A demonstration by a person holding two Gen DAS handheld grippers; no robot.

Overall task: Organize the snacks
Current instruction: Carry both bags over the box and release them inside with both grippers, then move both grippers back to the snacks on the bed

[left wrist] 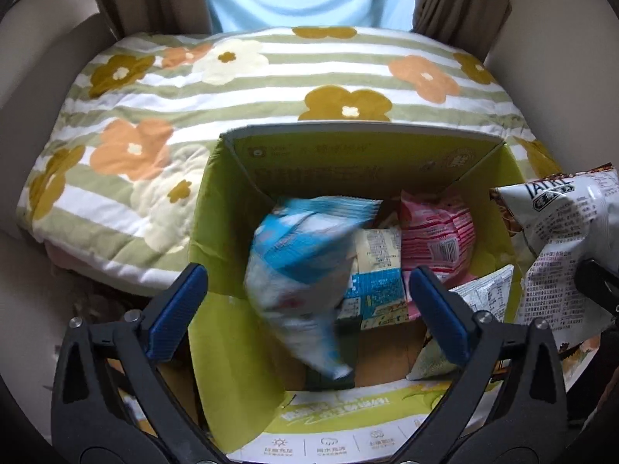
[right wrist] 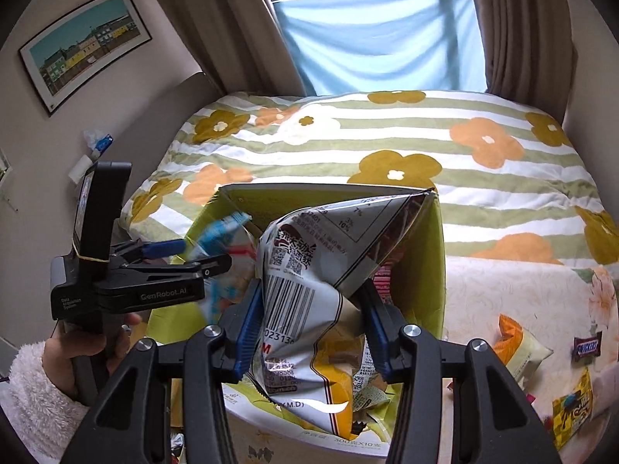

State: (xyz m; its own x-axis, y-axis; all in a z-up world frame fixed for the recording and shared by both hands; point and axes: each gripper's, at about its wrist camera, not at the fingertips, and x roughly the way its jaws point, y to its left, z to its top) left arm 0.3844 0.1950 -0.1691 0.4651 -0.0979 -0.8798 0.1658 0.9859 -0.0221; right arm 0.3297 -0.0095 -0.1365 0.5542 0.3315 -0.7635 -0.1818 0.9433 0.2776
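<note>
An open green cardboard box [left wrist: 216, 208] stands against the bed and holds several snack packs, among them a pink one [left wrist: 437, 232]. My left gripper [left wrist: 305, 301] is open above the box; a blurred blue-and-white bag [left wrist: 298, 270] hangs between its fingers, touching neither. In the right wrist view the left gripper [right wrist: 201, 253] sits at the box's left side with the blue bag [right wrist: 220, 239]. My right gripper [right wrist: 309, 324] is shut on a silver chip bag [right wrist: 309, 270] held over the box [right wrist: 425, 270]; that bag shows at the right of the left wrist view [left wrist: 561, 239].
A bed with a flowered striped quilt [left wrist: 271, 89] lies behind the box. To the right, on a cream cloth [right wrist: 503, 294], lie an orange-and-cream pack [right wrist: 518, 344], a Snickers bar [right wrist: 587, 346] and a yellow pack [right wrist: 572, 410]. Curtains and a window are behind.
</note>
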